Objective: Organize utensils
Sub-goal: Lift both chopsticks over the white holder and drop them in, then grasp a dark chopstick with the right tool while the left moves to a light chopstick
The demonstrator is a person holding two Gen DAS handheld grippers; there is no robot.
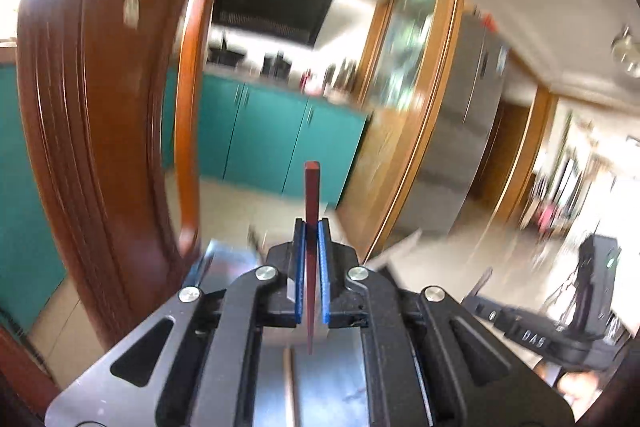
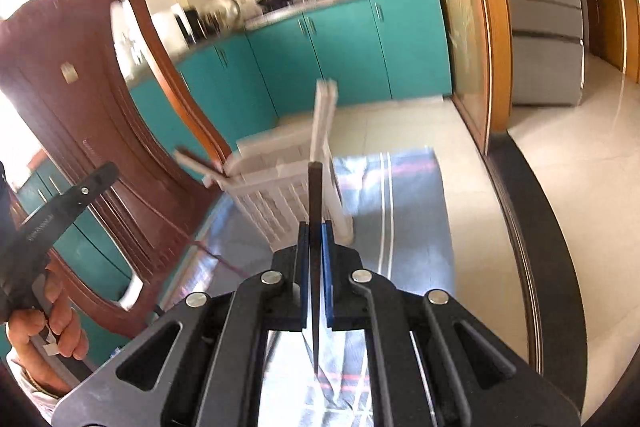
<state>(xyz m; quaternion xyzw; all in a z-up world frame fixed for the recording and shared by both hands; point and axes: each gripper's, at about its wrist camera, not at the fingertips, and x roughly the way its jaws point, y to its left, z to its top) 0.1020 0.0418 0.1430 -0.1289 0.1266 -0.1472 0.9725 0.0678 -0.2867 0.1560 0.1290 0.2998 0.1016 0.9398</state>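
Note:
My left gripper (image 1: 311,227) is shut on a reddish-brown chopstick (image 1: 311,195) that stands upright between the blue pads, its thick end up. My right gripper (image 2: 315,227) is shut on a dark chopstick (image 2: 315,187), also upright. A white slatted utensil holder (image 2: 280,195) stands on the table just beyond the right gripper, with white utensils (image 2: 324,115) sticking up out of it. The left gripper's body (image 2: 60,203) shows at the left of the right wrist view, held in a hand. The right gripper's body (image 1: 560,331) shows at the lower right of the left wrist view.
A shiny table top (image 2: 400,211) with a dark rim (image 2: 528,227) lies below. A brown wooden chair back (image 2: 100,99) stands at the left, also close in the left wrist view (image 1: 100,107). Teal kitchen cabinets (image 2: 340,51) and a tiled floor (image 2: 580,155) lie beyond.

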